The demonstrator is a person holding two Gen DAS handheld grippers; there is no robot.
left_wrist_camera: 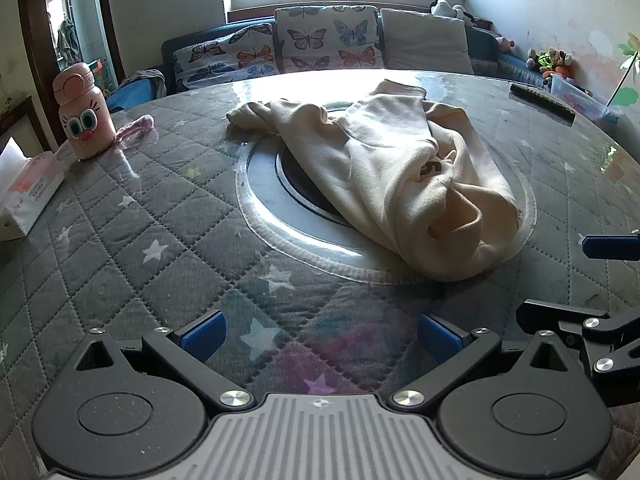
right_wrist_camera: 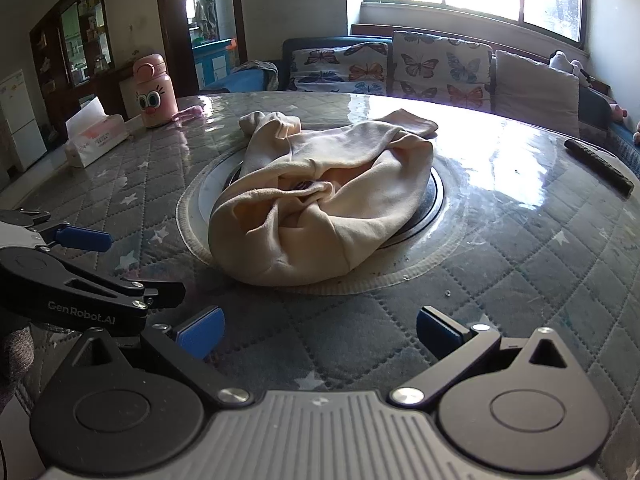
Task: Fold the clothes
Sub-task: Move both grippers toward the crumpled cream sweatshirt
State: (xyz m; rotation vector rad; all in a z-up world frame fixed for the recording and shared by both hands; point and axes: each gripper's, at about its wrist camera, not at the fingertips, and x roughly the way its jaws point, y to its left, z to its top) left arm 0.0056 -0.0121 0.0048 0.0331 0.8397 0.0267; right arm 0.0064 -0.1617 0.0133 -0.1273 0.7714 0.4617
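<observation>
A cream garment [left_wrist_camera: 384, 168] lies crumpled in a heap over the round inset at the middle of the quilted grey table [left_wrist_camera: 132, 208]. It shows in the right wrist view [right_wrist_camera: 320, 208] too. My left gripper [left_wrist_camera: 320, 336] is open and empty, low over the table near the front edge, short of the garment. My right gripper [right_wrist_camera: 318, 332] is open and empty, beside the left one, also short of the garment. The right gripper's finger [left_wrist_camera: 608, 247] shows at the right edge of the left wrist view. The left gripper [right_wrist_camera: 80, 264] shows at the left of the right wrist view.
A pink cartoon bottle [left_wrist_camera: 82, 114] and a tissue box [left_wrist_camera: 28, 192] stand at the table's far left. A dark remote [left_wrist_camera: 542, 102] lies at the far right. A sofa with butterfly cushions [left_wrist_camera: 304, 40] stands behind the table.
</observation>
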